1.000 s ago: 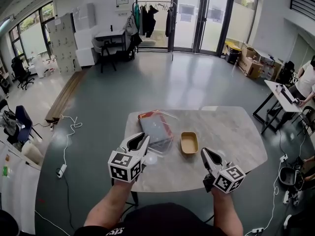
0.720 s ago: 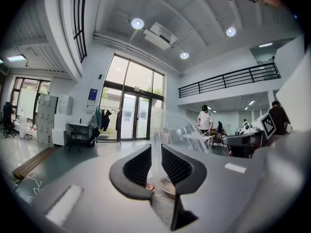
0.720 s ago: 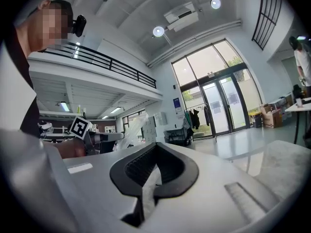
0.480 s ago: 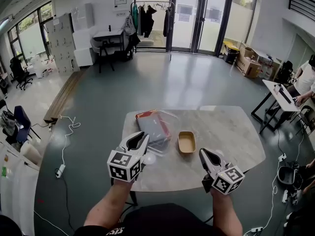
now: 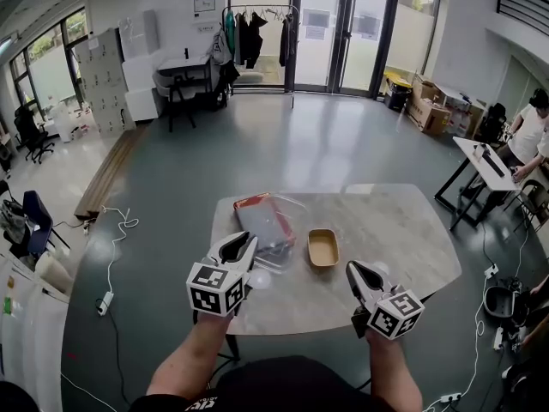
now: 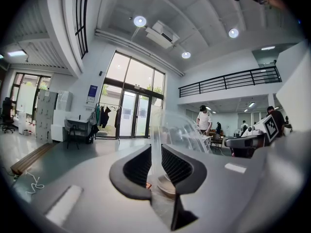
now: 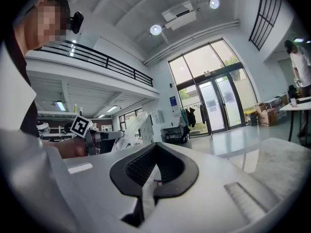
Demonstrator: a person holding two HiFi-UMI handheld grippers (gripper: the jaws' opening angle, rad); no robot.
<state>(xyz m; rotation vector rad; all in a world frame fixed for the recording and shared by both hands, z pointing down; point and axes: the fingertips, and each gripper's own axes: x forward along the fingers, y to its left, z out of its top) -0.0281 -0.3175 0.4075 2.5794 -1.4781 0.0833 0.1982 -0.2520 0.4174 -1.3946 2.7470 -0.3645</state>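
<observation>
My left gripper point(image 5: 244, 241) hovers over the near left part of the marble table point(image 5: 395, 230). In the left gripper view it point(image 6: 158, 174) is shut on a thin clear plastic piece point(image 6: 156, 140) that stands up between the jaws. Just beyond it lies a clear packet point(image 5: 266, 224) with grey and red contents. A tan oval tray point(image 5: 323, 247) sits to the right of the packet. My right gripper point(image 5: 352, 269) is held near the table's front edge, below and right of the tray. Its jaws point(image 7: 154, 171) are shut with nothing seen between them.
A person point(image 5: 529, 130) stands by a white desk point(image 5: 483, 163) at the far right. Cardboard boxes point(image 5: 433, 106) lie by the glass doors, a clothes rack point(image 5: 257, 33) at the back. A white cable point(image 5: 116, 239) trails over the floor on the left.
Both grippers stay almost where they were, the left still shut on the clear plastic. The head view has shifted slightly, so the table sits a little higher in it.
</observation>
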